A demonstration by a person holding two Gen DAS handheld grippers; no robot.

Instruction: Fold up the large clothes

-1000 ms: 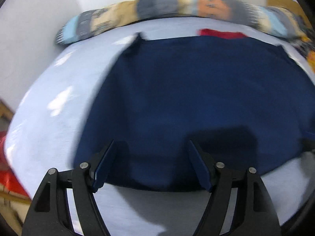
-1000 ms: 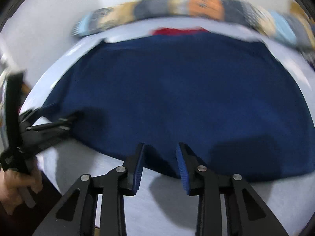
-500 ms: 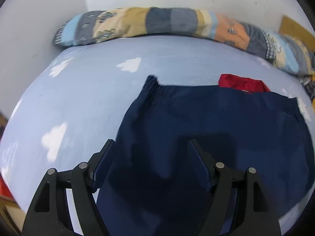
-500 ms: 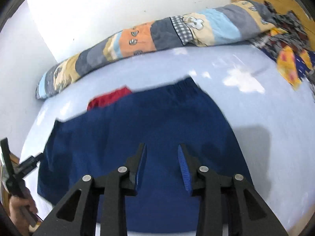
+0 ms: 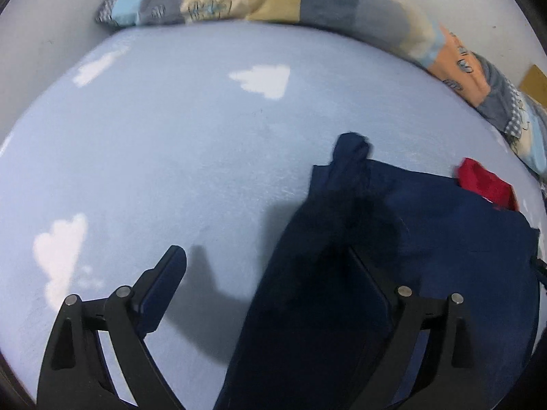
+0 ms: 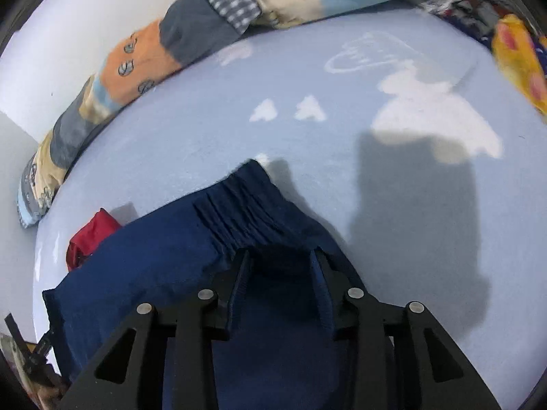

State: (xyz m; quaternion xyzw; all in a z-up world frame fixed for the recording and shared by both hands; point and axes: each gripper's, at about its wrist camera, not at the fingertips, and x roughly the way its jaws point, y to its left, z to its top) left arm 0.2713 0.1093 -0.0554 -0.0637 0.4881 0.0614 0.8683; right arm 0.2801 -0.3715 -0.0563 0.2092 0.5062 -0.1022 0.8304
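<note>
A large navy blue garment (image 5: 427,266) with a gathered waistband lies flat on a light blue bed sheet (image 5: 171,153). In the left wrist view my left gripper (image 5: 266,270) is open wide over the garment's left edge, its right finger above the cloth and its left finger above bare sheet. In the right wrist view the garment (image 6: 154,256) fills the lower left. My right gripper (image 6: 280,266) is open, its fingers straddling the cloth just below the waistband's right corner (image 6: 253,184).
A red cloth (image 5: 485,184) peeks out from under the garment's far edge, also in the right wrist view (image 6: 89,235). A long patchwork bolster (image 5: 307,10) lies along the white wall. A patterned yellow and navy pile (image 6: 512,41) sits at the far right.
Both grippers have moved forward over the garment and apart, the left to its left edge and the right to the waistband's right corner. Both stay open.
</note>
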